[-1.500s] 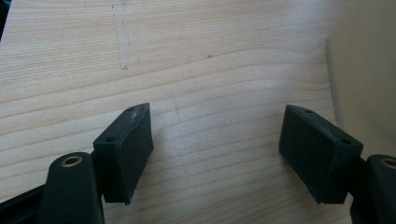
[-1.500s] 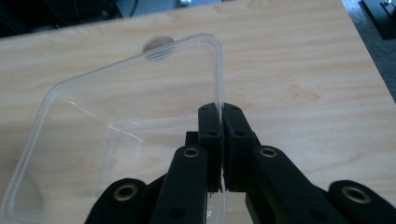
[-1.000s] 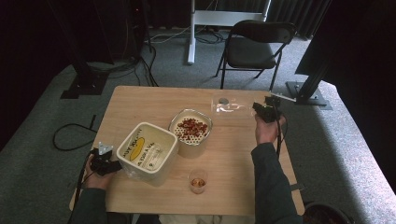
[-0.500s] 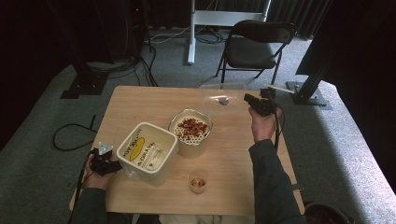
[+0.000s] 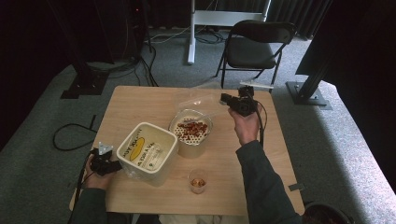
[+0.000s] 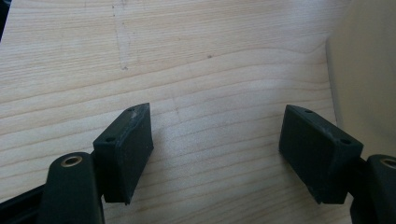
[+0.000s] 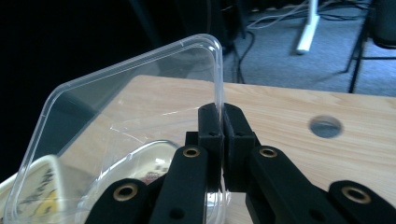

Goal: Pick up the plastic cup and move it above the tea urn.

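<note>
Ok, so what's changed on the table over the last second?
The right gripper, shut on the clear lid, has carried it up off the table's far right part and leftward, over toward the clear tub of red pieces. The left gripper stayed open beside the cream container. That container, the tub and the small cup haven't moved.

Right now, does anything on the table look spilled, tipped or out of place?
Nothing looks spilled or damaged. The clear lid is off the round container of food, held tilted above the table by the right hand-held gripper. The cream tub and the small cup stand upright.
</note>
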